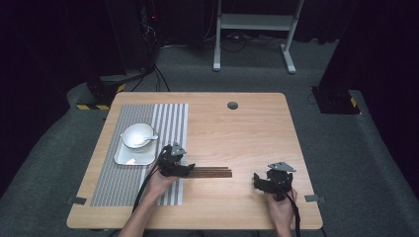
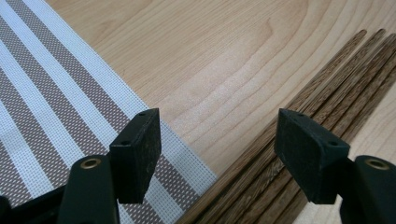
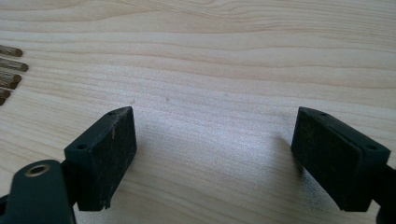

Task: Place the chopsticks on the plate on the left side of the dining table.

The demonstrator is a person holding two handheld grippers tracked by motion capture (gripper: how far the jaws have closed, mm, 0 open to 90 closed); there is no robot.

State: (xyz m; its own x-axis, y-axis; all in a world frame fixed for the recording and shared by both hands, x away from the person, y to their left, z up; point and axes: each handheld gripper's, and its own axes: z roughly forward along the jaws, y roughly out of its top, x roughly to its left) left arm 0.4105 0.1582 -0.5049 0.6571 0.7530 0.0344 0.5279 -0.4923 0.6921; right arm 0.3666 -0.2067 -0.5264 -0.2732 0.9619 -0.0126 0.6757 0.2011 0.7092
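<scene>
Left gripper view shows the left tool (image 2: 217,154) wide over the chopsticks' (image 2: 322,98) near ends, none gripped; right tool (image 3: 215,158) wide over bare bench (image 3: 210,56), so laying the setting looks barely begun.

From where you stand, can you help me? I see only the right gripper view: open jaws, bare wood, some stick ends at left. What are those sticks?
Observer: Dark wooden chopsticks, lying side by side on the table.
Operator: Is the left gripper near them?
Observer: Yes. The left gripper is open, at their end beside the striped placemat.
Operator: Is something on that placemat?
Observer: A white bowl with a spoon, on a white square plate.
</scene>
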